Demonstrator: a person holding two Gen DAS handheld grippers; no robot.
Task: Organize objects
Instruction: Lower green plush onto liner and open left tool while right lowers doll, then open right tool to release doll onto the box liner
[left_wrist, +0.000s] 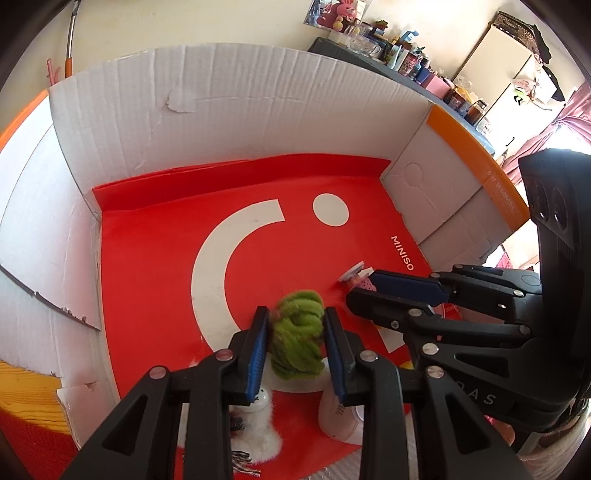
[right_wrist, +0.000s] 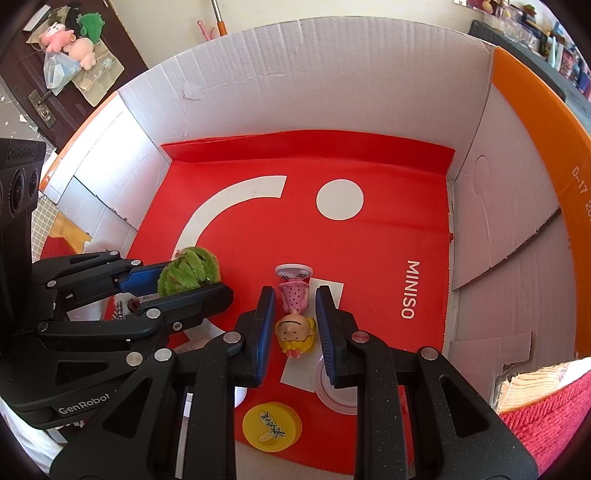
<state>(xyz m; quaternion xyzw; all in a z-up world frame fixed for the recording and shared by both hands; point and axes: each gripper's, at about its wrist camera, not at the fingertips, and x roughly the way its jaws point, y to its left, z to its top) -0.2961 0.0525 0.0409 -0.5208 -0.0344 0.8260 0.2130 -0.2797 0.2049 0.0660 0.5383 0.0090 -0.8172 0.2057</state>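
A green yarn bundle (left_wrist: 297, 336) sits between the blue pads of my left gripper (left_wrist: 295, 312). It looks blurred, and the jaws stand slightly apart from it, so this gripper is open. The same bundle (right_wrist: 188, 271) shows in the right wrist view between the left gripper's fingers (right_wrist: 195, 282). My right gripper (right_wrist: 295, 291) is shut on a small figurine (right_wrist: 295, 325) with yellow hair and a pink dotted dress. The figurine is upside down, with its round base pointing away. From the left wrist view, the right gripper (left_wrist: 362, 286) reaches in from the right with the figurine's base (left_wrist: 352, 273) poking out.
Both grippers are inside a white cardboard box (left_wrist: 221, 110) with an orange rim, lined with a red printed sheet (right_wrist: 369, 240). A yellow round lid (right_wrist: 272, 426), a clear round lid (right_wrist: 338, 395), a white fluffy toy (left_wrist: 258, 424) and a pale pink object (left_wrist: 340, 417) lie near the front.
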